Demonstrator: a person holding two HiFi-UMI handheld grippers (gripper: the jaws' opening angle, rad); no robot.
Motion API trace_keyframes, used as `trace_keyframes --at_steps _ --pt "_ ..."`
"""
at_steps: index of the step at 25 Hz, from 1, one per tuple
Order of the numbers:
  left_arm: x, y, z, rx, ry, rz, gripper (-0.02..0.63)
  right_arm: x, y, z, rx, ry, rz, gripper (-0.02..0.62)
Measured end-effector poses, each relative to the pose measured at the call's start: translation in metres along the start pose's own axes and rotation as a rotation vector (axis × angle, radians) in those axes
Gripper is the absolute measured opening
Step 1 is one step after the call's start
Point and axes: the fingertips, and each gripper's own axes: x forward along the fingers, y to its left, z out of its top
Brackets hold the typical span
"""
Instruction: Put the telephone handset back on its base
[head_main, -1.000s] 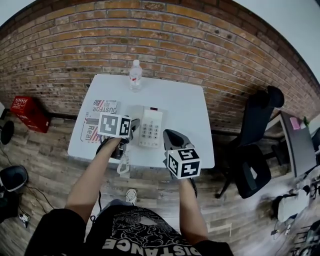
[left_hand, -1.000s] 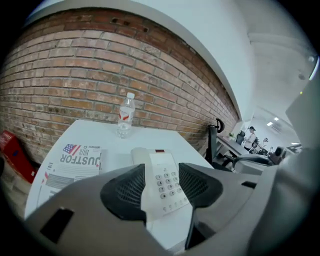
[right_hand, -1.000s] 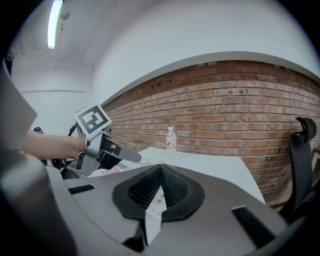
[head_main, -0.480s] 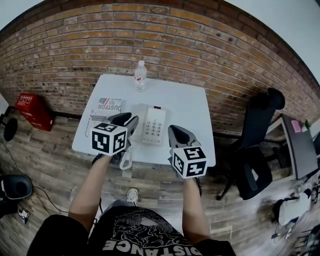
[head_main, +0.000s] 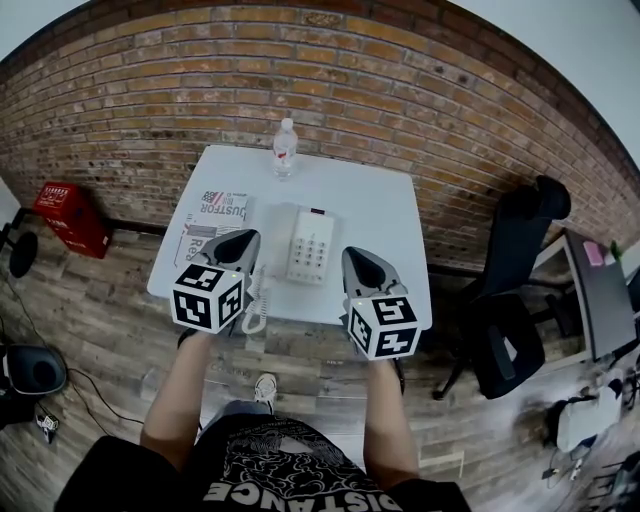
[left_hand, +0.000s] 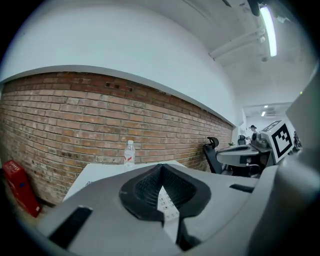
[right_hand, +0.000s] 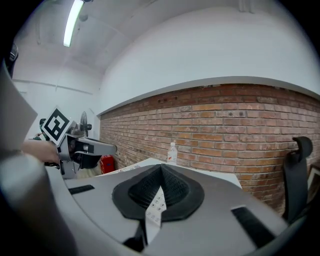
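A white telephone (head_main: 311, 247) sits mid-table on the white table (head_main: 375, 215). Its handset (head_main: 277, 237) lies along the left side of the base, and the coiled cord (head_main: 255, 300) hangs over the near edge. My left gripper (head_main: 247, 238) hovers just left of the phone near the front edge, shut and empty, clear of the handset. My right gripper (head_main: 352, 256) is to the phone's right, also shut with nothing in it. In the left gripper view the keypad (left_hand: 165, 202) shows through the thin slit of the gripper (left_hand: 161, 171). The right gripper (right_hand: 161, 171) view shows the same.
A water bottle (head_main: 285, 150) stands at the table's far edge against the brick wall. A printed paper (head_main: 213, 218) lies on the table's left side. A red crate (head_main: 65, 215) sits on the floor at left, and a black office chair (head_main: 510, 290) stands at right.
My left gripper has drawn back from the handset toward the front edge of the table and its jaws have closed empty. The right gripper has barely shifted.
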Motion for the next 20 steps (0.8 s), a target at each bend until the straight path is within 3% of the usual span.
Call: trace_keyframes --at_steps 8,20 --pt "-0.0068 0.0081 0.0001 0.003 0.006 0.039 0.006 -0.0051 -0.0004 0.0001 0.012 0.000 0.003 0.000" --pt "-0.0045 0.0089 -0.0028 -0.003 0.017 0.035 0.006 -0.0035 -0.0007 -0.0002 0.011 0.004 0.006 0.000"
